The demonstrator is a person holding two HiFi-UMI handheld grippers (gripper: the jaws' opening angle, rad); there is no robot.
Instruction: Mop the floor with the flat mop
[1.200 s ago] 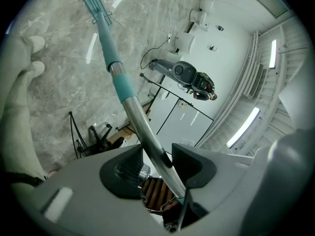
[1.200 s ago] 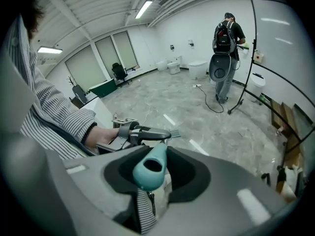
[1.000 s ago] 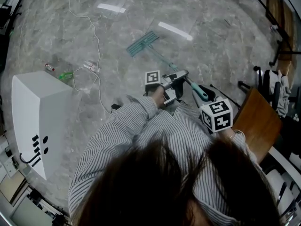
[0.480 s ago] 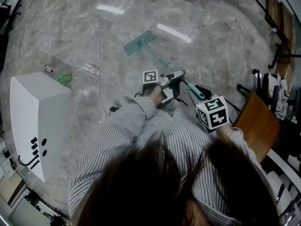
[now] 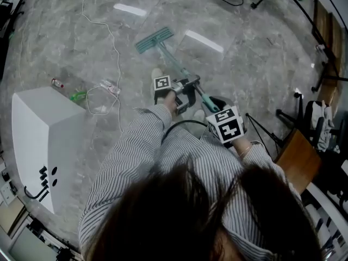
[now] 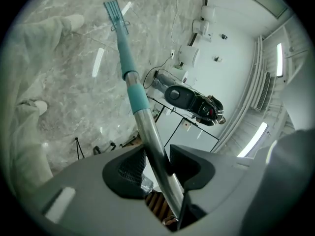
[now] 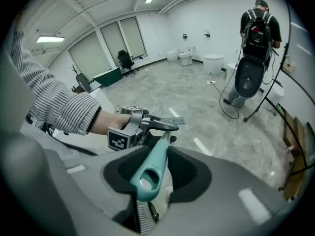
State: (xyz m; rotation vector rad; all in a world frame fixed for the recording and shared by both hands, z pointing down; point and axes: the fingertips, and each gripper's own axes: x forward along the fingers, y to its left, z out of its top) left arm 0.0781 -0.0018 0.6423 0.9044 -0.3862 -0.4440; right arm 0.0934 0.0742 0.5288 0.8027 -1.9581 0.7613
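The flat mop has a teal head lying flat on the grey marbled floor ahead of me. Its pole slants back toward my body. My left gripper is shut on the metal part of the pole, just below the teal sleeve, with the mop head far beyond. My right gripper is shut on the teal handle end, whose hanging hole shows between the jaws. In the right gripper view the left gripper sits ahead on the pole.
A white box stands at the left, with a loose white cable and small litter beside it. A wooden board and stands crowd the right. A person with a backpack stands by a black machine.
The mop head has slid forward and to the left across the floor. Both grippers have moved the same way along with the pole, still shut on it.
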